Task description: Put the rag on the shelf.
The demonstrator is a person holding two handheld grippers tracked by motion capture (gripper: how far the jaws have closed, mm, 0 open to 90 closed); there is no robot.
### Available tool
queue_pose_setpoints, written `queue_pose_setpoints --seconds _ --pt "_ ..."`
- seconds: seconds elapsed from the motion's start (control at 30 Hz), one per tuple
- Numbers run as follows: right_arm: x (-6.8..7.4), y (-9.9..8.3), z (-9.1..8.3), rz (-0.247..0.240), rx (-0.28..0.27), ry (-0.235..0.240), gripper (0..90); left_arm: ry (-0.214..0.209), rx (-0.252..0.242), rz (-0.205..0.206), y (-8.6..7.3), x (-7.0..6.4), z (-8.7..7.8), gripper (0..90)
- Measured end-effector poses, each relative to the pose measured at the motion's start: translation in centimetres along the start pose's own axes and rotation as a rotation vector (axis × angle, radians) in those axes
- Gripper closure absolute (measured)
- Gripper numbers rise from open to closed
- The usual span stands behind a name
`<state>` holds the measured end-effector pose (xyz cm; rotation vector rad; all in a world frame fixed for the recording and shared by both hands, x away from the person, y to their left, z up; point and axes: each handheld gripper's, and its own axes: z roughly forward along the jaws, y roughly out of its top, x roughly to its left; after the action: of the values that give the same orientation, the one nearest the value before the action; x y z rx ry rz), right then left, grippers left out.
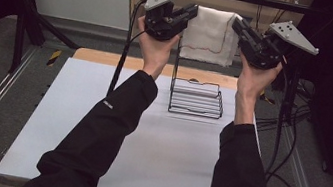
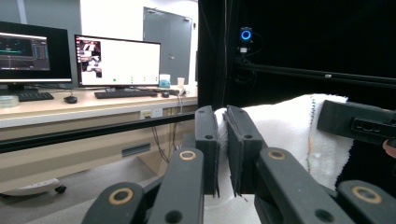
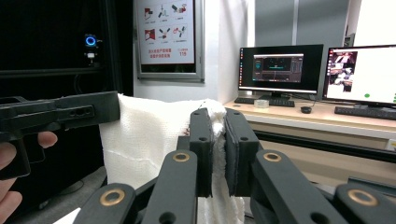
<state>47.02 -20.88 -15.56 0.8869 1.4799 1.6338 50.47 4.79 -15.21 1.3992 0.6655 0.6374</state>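
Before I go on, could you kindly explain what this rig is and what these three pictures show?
There is no robot here: a person holds a two-jaw tool in each hand. The high view looks down from above the person's side of the table. The left tool and the right tool are raised, each clamped on an upper corner of a white towel stretched between them. Below the towel, a black wire rack stands on the table. The other two pictures come from cameras riding on the tools, looking along their black jaws: in the left gripper view and the right gripper view the jaws pinch the towel's edge, with office monitors behind.
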Motion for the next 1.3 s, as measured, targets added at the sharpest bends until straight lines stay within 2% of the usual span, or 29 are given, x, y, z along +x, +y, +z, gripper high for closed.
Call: queue_pose_setpoints --seconds 0.27,0.43,0.7,0.87,1.3 --pt "-0.7 0.1 1.2 0.006 0.006 -0.008 83.3 0.02 0.009 0.029 0.2 0.4 0.7 83.1" --pt "-0.9 -0.4 2.1 0.006 0.021 -0.004 83.3 0.018 0.018 0.01 -0.3 1.3 1.2 83.1" --pt "-1.6 -1.6 3.2 0.019 0.056 -0.015 83.2 0.022 0.056 0.016 -1.4 1.8 1.9 83.0" --pt "-2.0 -2.5 3.4 0.025 0.076 -0.017 83.2 0.013 0.068 0.002 -2.1 2.0 2.3 83.0" --pt "-3.4 -4.1 2.5 0.039 0.115 -0.031 83.2 -0.025 0.125 0.02 -3.8 1.1 3.0 83.0"
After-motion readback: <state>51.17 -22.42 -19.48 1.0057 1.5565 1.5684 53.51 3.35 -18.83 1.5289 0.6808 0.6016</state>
